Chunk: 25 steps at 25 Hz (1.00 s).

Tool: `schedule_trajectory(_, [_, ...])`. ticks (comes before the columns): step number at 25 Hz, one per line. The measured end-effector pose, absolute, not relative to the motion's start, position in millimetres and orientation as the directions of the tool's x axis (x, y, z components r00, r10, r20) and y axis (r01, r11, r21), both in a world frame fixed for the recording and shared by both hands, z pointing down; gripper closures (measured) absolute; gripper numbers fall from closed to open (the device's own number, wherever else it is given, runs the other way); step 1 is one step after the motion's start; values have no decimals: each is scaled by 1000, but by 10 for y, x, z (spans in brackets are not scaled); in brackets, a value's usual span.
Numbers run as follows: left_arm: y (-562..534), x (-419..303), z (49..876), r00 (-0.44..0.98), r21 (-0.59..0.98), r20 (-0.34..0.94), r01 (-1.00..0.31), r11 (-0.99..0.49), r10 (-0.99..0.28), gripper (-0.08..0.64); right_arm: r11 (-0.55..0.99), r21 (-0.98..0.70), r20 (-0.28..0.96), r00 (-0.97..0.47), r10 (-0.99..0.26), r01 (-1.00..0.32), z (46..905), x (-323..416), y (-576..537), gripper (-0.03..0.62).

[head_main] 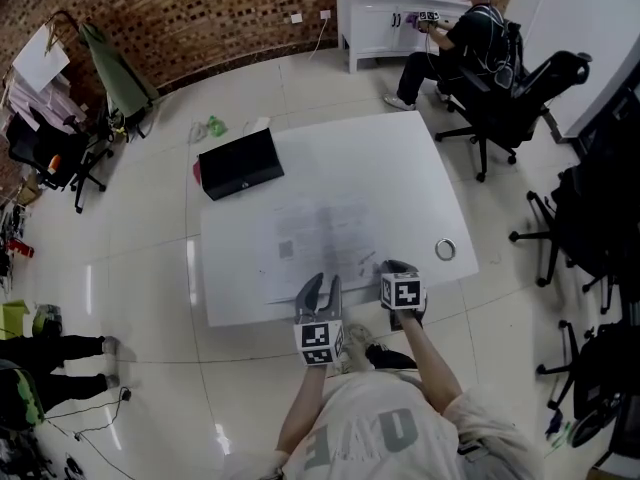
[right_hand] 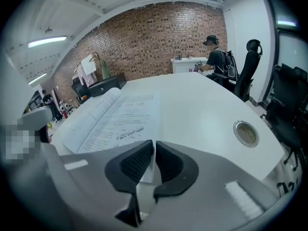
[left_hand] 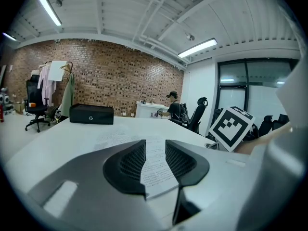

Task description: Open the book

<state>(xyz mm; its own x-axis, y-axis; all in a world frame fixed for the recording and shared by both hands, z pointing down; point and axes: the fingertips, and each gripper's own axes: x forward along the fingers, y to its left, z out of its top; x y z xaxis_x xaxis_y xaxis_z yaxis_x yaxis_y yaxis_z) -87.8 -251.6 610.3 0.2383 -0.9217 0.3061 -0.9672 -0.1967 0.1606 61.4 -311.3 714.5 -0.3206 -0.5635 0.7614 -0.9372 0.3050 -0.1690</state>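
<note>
The book [head_main: 318,230] lies open and flat on the white table [head_main: 410,178], its printed pages facing up. At its near edge my left gripper [head_main: 322,284] stands open, and in the left gripper view a page [left_hand: 155,163] runs through the gap of the left gripper [left_hand: 155,150] without the pads pressing on it. My right gripper [head_main: 393,268] is at the book's near right corner. In the right gripper view the right gripper [right_hand: 154,154] has its jaws almost together with a thin white page edge pinched between them, while the open book [right_hand: 113,115] spreads out beyond.
A black box [head_main: 240,163] sits at the table's far left corner. A round metal disc [head_main: 445,249] lies near the right edge. A person [head_main: 468,30] sits at a white cabinet beyond, with office chairs [head_main: 520,98] to the right. The table's near edge is just below both grippers.
</note>
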Motion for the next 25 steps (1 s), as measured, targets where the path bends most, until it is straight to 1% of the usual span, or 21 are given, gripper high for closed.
schedule_trajectory(4, [-2515,-898,6106,234,164,309,-968,-190,-922,422,300,-217,762,-354,-543,-929,7148,594,-3127,569])
schedule_trajectory(6, [-2518,-890,6106,234,166,309,-968,-190,-922,422,305,-228,760,-365,-538,-925,7120,606,-3132,588])
schedule_trajectory(14, [-2539,-757,6060,265,161,297,-961,-225,-917,422,340,-284,693,-437,-573,-896,6764,477,-3128,591])
schedule_trajectory(17, [-2539,-603,6130,313,133,313,-949,-285,-897,425,344,-300,688,-452,-568,-890,6760,433,-3123,591])
schedule_trajectory(20, [-2510,-374,6283,368,93,355,-929,-359,-859,425,323,-324,689,-456,-563,-889,6777,452,-3111,591])
schedule_trajectory(23, [-2478,-140,6454,421,37,411,-894,-447,-808,423,305,-380,672,-488,-557,-873,6748,443,-3121,591])
schedule_trajectory(25, [-2476,-7,6543,457,32,429,-869,-493,-779,407,284,-441,655,-522,-547,-851,6734,404,-3140,591])
